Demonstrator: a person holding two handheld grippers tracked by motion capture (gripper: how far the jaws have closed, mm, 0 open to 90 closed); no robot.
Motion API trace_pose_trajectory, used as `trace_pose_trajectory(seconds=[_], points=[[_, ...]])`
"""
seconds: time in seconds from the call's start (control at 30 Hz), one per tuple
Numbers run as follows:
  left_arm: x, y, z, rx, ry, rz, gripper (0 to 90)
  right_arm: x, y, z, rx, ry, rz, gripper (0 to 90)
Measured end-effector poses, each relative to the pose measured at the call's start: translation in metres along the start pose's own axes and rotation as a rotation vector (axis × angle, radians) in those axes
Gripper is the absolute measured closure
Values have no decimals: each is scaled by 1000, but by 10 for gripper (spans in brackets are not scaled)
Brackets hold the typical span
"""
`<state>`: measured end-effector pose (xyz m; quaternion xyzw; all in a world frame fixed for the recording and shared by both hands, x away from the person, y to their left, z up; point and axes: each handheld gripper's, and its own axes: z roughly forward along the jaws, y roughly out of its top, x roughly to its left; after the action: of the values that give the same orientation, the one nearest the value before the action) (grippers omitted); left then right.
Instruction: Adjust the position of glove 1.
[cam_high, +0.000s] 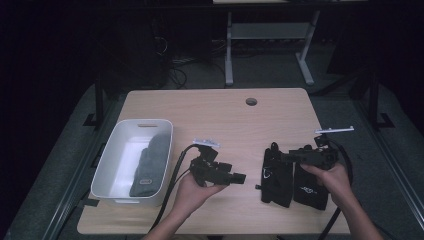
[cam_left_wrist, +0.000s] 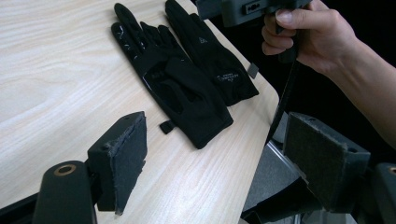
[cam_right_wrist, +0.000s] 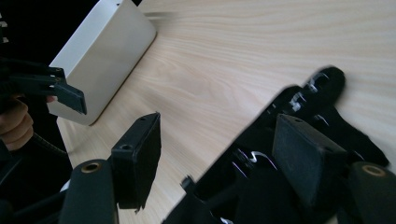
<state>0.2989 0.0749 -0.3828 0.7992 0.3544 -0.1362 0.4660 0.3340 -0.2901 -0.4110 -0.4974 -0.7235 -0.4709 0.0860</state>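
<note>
Table (cam_high: 220, 112): pale wood – white bin (cam_high: 112, 160) at left.
Gloves (cam_high: 287, 177): black pair, near right.
Left gripper (cam_high: 239, 177): jaws wide, empty.
Right gripper (cam_high: 274, 156): jaws wide – above gloves, holding nothing.

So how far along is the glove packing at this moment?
Done: one grey glove lies in the white bin. In hand: the right gripper, jaws open, hovers above the two black gloves on the table. Left: both black gloves; the left gripper is open, holding nothing.

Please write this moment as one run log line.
left gripper: open, holds nothing | right gripper: open, over black gloves | gloves: flat on table | white bin: grey cloth inside
</note>
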Motion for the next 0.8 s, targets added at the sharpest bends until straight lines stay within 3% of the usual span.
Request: trace_pose_trajectory(seconds=[0.27, 0.47, 0.8], points=[[-1, 0, 10, 19, -10, 5, 215, -14, -17, -12, 5, -39, 20, 333], [-2, -1, 15, 21, -17, 5, 215, -22, -28, -22, -9, -93, -5, 375], [-4, -3, 23, 40, -23, 7, 215, -35, -45, -30, 11, -167, -21, 401]])
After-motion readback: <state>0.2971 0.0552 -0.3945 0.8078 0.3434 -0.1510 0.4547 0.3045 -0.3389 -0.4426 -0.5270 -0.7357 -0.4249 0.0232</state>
